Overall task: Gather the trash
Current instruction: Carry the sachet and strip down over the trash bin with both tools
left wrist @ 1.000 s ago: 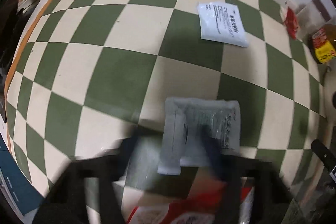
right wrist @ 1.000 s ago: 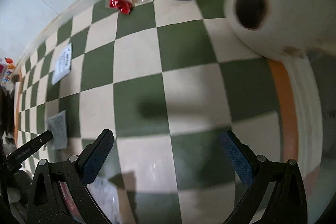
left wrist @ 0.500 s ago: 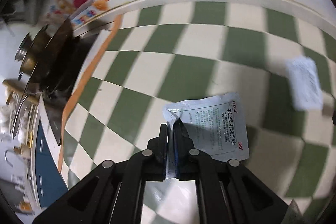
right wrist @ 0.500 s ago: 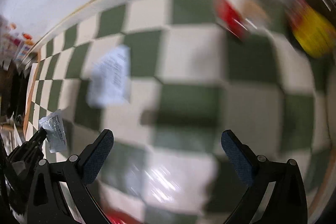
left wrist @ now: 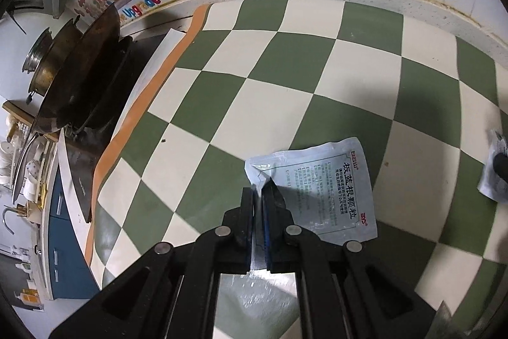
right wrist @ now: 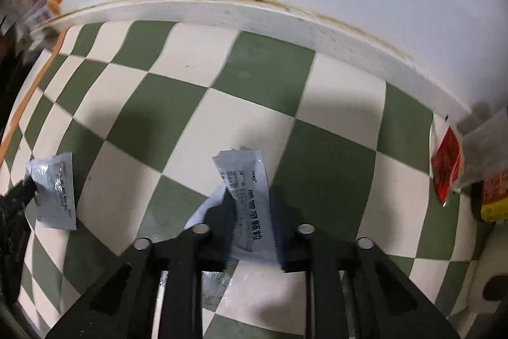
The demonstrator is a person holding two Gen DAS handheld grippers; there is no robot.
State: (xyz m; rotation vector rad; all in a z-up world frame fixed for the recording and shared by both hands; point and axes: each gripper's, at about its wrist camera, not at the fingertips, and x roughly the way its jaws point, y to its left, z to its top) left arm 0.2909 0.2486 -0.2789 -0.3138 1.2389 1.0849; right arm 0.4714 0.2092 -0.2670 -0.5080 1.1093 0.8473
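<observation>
Checkered counter [left wrist: 276, 91]: you have 2 sachets clamped, 1 per gripper.
Left gripper [left wrist: 259, 196] pinches the grey sachet [left wrist: 320, 189] by its corner; right gripper [right wrist: 247, 231] grips the white sachet [right wrist: 244, 180]. Light, limp, slick foil; pinch edges.

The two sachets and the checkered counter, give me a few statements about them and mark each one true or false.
1. The left gripper is shut on a silvery sachet. True.
2. The right gripper stands wide open over bare tiles. False: its jaws have closed on a white sachet.
3. The checkered mat is red and white. False: it is green and cream.
4. A red packet lies near the wall, at the right of the right wrist view. True.
5. A dark wok sits past the mat's orange border. True.
</observation>
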